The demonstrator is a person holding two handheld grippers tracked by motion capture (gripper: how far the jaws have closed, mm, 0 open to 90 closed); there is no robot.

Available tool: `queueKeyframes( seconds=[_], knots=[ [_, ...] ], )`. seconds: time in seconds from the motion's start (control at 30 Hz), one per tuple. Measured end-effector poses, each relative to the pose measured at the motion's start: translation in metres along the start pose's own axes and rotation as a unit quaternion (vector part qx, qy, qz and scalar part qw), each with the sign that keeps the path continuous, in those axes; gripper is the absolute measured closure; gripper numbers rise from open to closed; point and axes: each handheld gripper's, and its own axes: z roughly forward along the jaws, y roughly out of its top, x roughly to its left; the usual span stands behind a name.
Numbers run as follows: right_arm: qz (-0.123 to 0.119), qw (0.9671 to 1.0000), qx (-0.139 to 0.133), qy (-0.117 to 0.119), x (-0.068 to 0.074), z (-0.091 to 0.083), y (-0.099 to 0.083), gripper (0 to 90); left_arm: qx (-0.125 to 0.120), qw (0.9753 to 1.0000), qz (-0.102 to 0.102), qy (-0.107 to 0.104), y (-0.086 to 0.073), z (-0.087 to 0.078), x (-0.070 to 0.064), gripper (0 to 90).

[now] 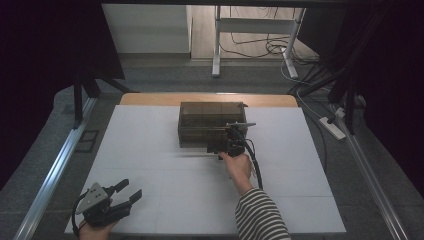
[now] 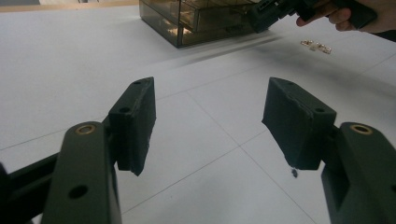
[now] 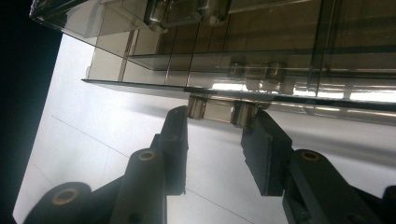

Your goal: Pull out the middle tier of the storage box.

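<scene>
Near the desk's far edge, the smoky transparent plastic drawer box [image 1: 212, 123] is sitting shut; the right gripper [image 3: 215, 133], fingers open, is straddling its drawer handle [image 3: 219, 111], not yet pulling. The left gripper [image 1: 126, 195] is idling open at the near-left corner.

The table [image 1: 150, 150] is white, crossed by thin grey lines into large squares, with a light wooden edge at its far side. The box [image 1: 210, 122] is smoky brown and see-through, its drawer handles [image 3: 219, 112] a pale metallic grey. Both hand-held grippers are black: the left one [image 1: 127, 192] carries a grey plate, the right one [image 1: 220, 147] a black cable. In the gripper views the jaws are black with brass-coloured rings at the screw holes. The sleeve [image 1: 260, 215] has black and white stripes. Two small clips [image 2: 316, 45] are golden. The floor [image 1: 40, 150] is grey.
</scene>
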Motion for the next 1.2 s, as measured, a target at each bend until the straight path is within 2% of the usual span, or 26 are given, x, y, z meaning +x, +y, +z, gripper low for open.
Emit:
queueKeyframes(
  seconds=[0.1, 0.2, 0.33, 0.5, 0.63, 0.73, 0.83, 0.9, 0.93, 1.0, 1.07, 1.1, 1.13, 1.2],
  knots=[
    [-0.009, 1.0, -0.003, -0.003, 0.001, 0.0, -0.001, 59.6, 0.005, 1.0, 0.003, -0.004, 0.0, 0.001, -0.001, 35.2],
    [-0.025, 0.9997, 0.003, -0.009, 0.003, 0.0, -0.002, 54.2, 0.008, 0.9999, 0.008, -0.004, 0.0, 0.002, -0.002, 35.2],
    [-0.039, 0.9992, 0.004, -0.004, 0.004, -0.002, -0.006, 51.0, 0.007, 1.0, 0.005, -0.003, 0.0, 0.002, -0.001, 35.2],
    [-0.053, 0.9986, -0.004, 0.0, -0.001, -0.011, -0.011, 50.3, 0.007, 1.0, 0.006, -0.001, 0.0, 0.001, -0.001, 35.2],
    [-0.076, 0.9969, -0.019, -0.002, -0.004, -0.021, -0.016, 49.6, 0.007, 1.0, 0.004, -0.001, 0.0, 0.002, -0.001, 35.6],
    [-0.103, 0.9941, -0.032, -0.003, -0.007, -0.029, -0.02, 49.5, 0.008, 1.0, 0.003, -0.002, 0.001, 0.003, 0.0, 36.4],
    [-0.133, 0.9903, -0.035, -0.018, -0.012, -0.036, -0.024, 50.0, 0.01, 0.9999, 0.005, -0.004, 0.002, 0.005, 0.001, 36.9],
    [-0.16, 0.9857, -0.042, -0.03, -0.015, -0.04, -0.028, 50.2, 0.012, 0.9999, 0.01, -0.006, 0.004, 0.007, 0.001, 37.6],
    [-0.184, 0.981, -0.046, -0.042, -0.018, -0.044, -0.031, 50.2, 0.013, 0.9998, 0.013, -0.006, 0.006, 0.009, 0.0, 37.8],
    [-0.188, 0.9801, -0.046, -0.045, -0.019, -0.045, -0.032, 50.1, 0.016, 0.9997, 0.019, -0.008, 0.008, 0.011, -0.001, 37.8],
    [-0.197, 0.9773, -0.052, -0.057, -0.024, -0.05, -0.035, 50.2, 0.018, 0.9994, 0.027, -0.009, 0.011, 0.015, -0.003, 37.8],
    [-0.204, 0.9756, -0.054, -0.059, -0.026, -0.052, -0.036, 50.3, 0.019, 0.9993, 0.029, -0.011, 0.013, 0.016, -0.004, 37.8],
    [-0.215, 0.9723, -0.06, -0.069, -0.031, -0.057, -0.038, 51.3, 0.021, 0.9992, 0.032, -0.013, 0.014, 0.019, -0.005, 38.0],
    [-0.216, 0.9717, -0.061, -0.073, -0.033, -0.059, -0.038, 51.5, 0.025, 0.9989, 0.037, -0.014, 0.017, 0.022, -0.007, 38.2]
  ],
)
